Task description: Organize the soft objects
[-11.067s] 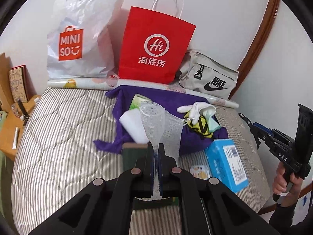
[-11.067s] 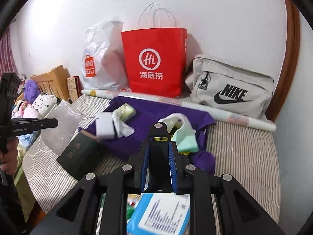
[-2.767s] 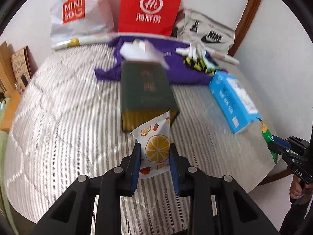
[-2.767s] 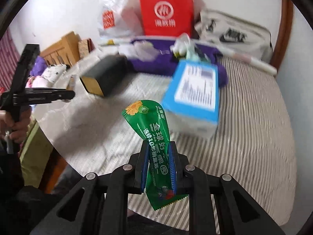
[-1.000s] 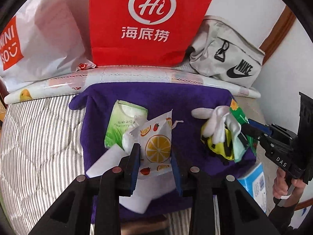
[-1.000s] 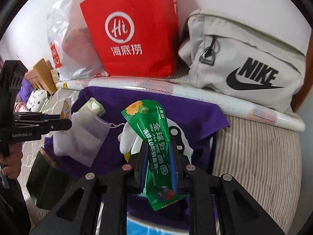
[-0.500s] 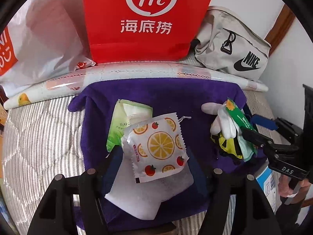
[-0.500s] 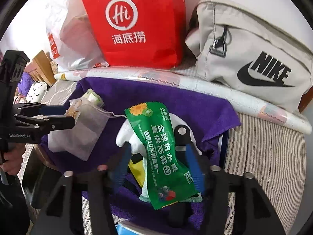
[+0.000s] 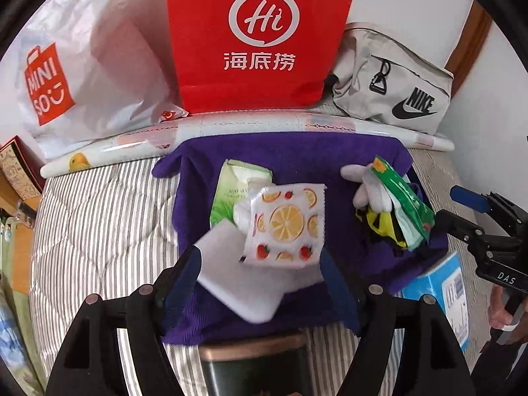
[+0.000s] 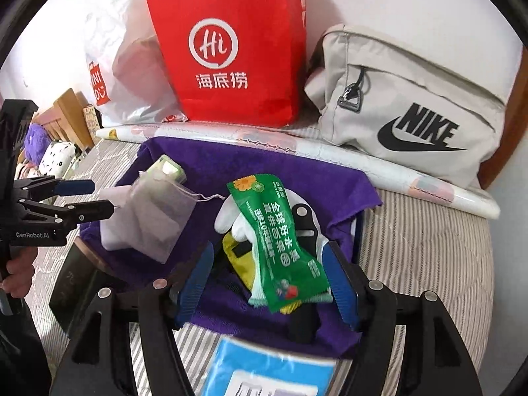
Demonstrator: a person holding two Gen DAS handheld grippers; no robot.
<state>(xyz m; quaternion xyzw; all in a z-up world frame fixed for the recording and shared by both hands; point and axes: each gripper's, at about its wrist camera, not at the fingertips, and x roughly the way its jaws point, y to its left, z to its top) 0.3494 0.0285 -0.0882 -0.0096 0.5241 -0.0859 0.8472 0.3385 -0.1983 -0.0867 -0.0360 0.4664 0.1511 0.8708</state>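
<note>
Fingers of the left gripper (image 9: 260, 272) are opening wide; the orange-print sachet (image 9: 286, 226) lies free between them on a white pad (image 9: 237, 283) on the purple towel (image 9: 297, 155). Right gripper (image 10: 267, 283) fingers are opening too, pressing nothing; the green snack packet (image 10: 280, 241) rests on white gloves (image 10: 231, 221) on that towel.

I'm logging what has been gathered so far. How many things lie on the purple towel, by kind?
Sealed packets: 3, the orange-print packet, green snack packet, pale green wipes pack
White foam block: 1
Mesh pouch: 1
Glove-and-sock pile: 1
Total: 6
</note>
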